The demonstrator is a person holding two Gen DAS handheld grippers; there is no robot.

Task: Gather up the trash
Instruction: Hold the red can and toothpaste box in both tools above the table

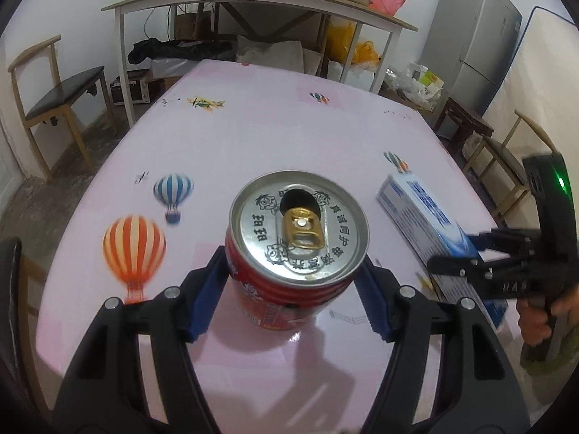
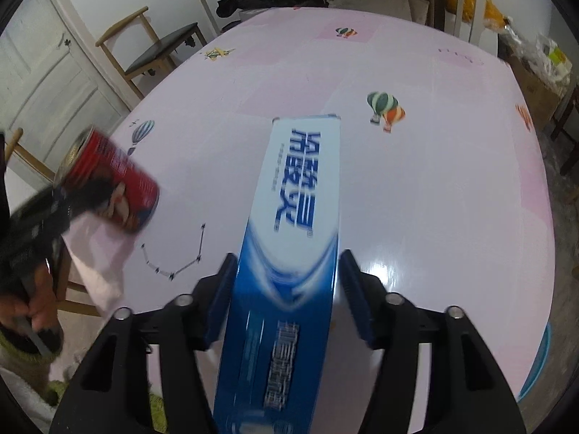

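Right now the left claw point(image 1: 289, 289) has its blue pads against both sides of a red can point(image 1: 293, 249), gripping it low on the body; in the right wrist view the can looks tilted and lifted off the pink counter point(image 1: 253, 126), though blur makes that uncertain. To its right, the right claw point(image 2: 286, 289) straddles a long blue-and-white box point(image 2: 300, 217), with a clear gap at its right pad and the left pad close to the box edge, so it looks open around the box rather than clamped. That box runs from the near edge out toward the middle of the counter. The can's top is open, so any leftover liquid could spill if it tips further. A grip so low on the can could also let it pivot. With the box, closing near one end risks the far end drooping or swinging.
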